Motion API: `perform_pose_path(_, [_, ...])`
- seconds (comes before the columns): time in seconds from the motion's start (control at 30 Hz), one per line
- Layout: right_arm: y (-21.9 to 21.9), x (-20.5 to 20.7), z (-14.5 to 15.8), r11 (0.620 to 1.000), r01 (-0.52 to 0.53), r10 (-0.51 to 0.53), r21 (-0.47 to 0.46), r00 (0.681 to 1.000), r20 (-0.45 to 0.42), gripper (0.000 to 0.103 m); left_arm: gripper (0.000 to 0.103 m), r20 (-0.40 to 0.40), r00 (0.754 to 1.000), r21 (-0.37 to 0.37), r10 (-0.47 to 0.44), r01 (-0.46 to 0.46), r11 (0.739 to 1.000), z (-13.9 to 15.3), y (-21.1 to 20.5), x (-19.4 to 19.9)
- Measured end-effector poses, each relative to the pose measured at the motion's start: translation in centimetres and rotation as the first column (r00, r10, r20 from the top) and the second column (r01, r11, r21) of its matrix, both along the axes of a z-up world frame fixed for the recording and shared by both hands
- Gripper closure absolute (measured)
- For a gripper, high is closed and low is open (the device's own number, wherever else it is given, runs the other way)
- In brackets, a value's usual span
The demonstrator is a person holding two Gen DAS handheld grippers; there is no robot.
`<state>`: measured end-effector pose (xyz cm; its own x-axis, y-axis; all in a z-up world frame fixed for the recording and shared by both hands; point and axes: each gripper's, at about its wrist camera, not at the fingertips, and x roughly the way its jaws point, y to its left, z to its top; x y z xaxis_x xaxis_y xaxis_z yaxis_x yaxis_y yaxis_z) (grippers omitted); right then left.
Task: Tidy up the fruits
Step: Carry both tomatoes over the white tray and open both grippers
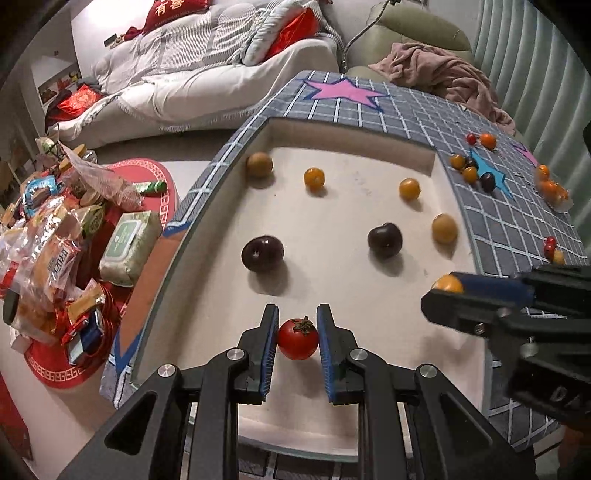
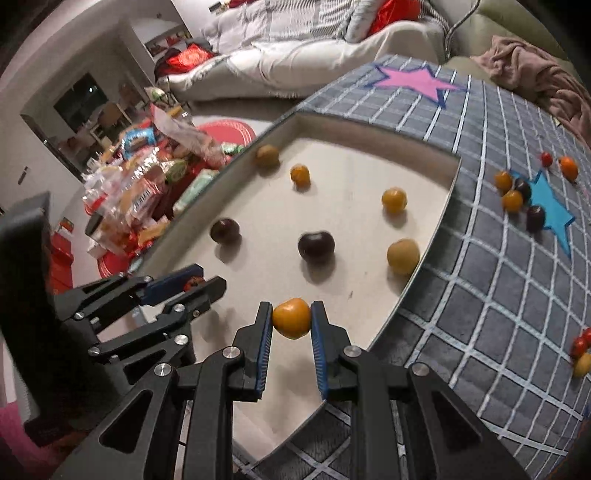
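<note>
Where writing can be read, it is on a red cushion on the far sofa, which carries two pale Chinese characters; the print on the green wipes pack and on the snack packets at the left is too blurred to be read. Six fruits are kept in the white tray: two dark plums in the middle and four yellow-orange fruits toward the far and right sides. More small fruits are scattered outside the tray on the grey checked mat, around a blue star at the right. A red tomato is gripped by the left gripper, whose blue pads are closed narrowly against both its sides, above the near part of the tray. An orange tomato is clamped in the same way by the right gripper, above the near right edge of the tray.
</note>
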<state>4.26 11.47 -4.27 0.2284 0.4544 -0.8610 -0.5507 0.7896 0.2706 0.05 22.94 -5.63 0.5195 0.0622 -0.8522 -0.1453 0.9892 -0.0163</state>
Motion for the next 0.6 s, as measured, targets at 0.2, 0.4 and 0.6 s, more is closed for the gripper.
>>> perform_pose_path(0.2, [-0.3,0.7,-1.4,1.0,0.012,-0.013,-0.023,1.0,-0.023,0.081,0.08,-0.02,1.0,0.0,-0.002,0.002,1.0,-0.8,-0.2,0.4])
perform_pose_path(0.4, [-0.1,1.2,-1.4,0.998,0.007,-0.007,-0.066,1.0,0.003,0.081,0.08,-0.022,1.0,0.021,-0.012,0.013,1.0,-1.0,-0.7,0.7])
perform_pose_path(0.6, [0.4,1.2,-1.3,0.997,0.001,0.0,-0.081,1.0,0.011,0.079,0.08,-0.018,1.0,0.035,-0.008,0.008,0.999,-1.0,-1.0,0.9])
